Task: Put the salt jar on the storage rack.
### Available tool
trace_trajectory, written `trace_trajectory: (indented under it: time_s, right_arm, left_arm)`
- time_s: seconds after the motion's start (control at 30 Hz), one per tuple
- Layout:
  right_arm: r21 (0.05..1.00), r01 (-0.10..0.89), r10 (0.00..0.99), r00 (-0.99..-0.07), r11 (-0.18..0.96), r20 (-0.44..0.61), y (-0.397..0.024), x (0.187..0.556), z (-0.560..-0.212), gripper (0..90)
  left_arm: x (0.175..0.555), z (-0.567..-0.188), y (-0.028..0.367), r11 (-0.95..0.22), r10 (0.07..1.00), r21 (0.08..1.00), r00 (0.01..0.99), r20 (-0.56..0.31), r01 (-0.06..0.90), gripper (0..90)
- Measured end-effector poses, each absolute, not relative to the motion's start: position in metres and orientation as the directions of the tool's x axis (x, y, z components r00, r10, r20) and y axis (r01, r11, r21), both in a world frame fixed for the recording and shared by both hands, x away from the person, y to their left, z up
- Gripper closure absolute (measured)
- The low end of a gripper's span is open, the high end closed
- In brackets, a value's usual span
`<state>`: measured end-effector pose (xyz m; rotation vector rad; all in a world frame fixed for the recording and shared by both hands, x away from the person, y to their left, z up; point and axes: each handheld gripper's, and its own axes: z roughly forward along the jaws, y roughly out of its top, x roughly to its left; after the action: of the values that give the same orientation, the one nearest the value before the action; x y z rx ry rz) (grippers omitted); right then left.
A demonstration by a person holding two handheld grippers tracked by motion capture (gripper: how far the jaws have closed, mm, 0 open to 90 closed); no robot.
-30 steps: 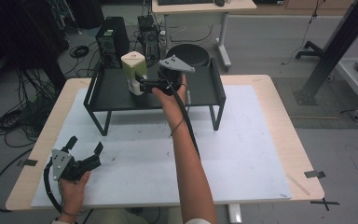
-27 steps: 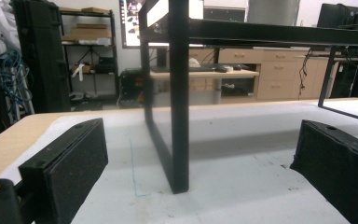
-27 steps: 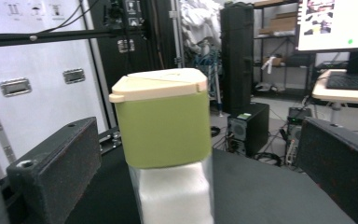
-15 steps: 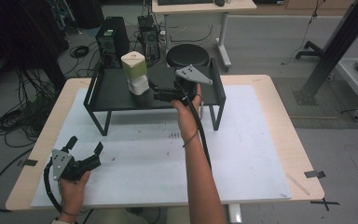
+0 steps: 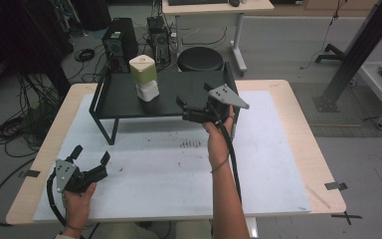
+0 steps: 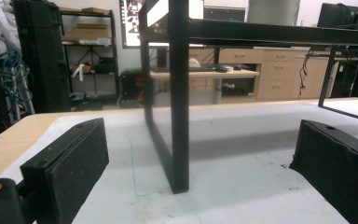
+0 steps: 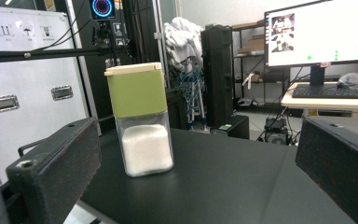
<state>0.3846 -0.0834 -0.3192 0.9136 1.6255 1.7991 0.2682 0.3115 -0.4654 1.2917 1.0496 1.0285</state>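
Note:
A square jar [image 5: 143, 77] with a green top, cream lid and white powder inside stands upright on the black raised shelf [image 5: 114, 102] at the table's back left. My right gripper [image 5: 182, 109] hovers open at the shelf's front right, jaws pointing left toward the jar and well apart from it. In the right gripper view the jar [image 7: 140, 119] stands on the shelf top [image 7: 223, 177] ahead of the open right gripper [image 7: 198, 158], nothing between the jaws. My left gripper [image 5: 90, 153] rests open near the table's front left corner; the left gripper [image 6: 191, 172] faces a shelf leg [image 6: 179, 93].
A white mat [image 5: 169, 169] covers the wooden table [image 5: 288, 99]. Small dark specks [image 5: 191, 144] lie on the mat near the middle. A black stool [image 5: 200, 59], a computer tower [image 5: 119, 44] and cables stand on the floor beyond the table.
My right gripper has drawn back from the jar, moving right and toward the table's front. The jar stays on the shelf. The left gripper has not moved.

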Motion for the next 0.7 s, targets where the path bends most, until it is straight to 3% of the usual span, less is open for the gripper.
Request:
trace_trajectory:
  time_s: [0.4,0.7]
  right_arm:
    - [0.989,0.025,0.799,-0.586,-0.147,0.134,-0.115,0.350,-0.340,0.3]
    - [0.992,0.005,0.849,-0.516,-0.128,0.112,-0.142,0.320,-0.374,0.2]
  left_arm:
    - [0.268,-0.465,0.312,0.020,0.975,1.000,0.223,-0.019,0.001,2.5]
    - [0.268,-0.465,0.312,0.019,0.975,1.000,0.222,-0.019,0.002,2.6]
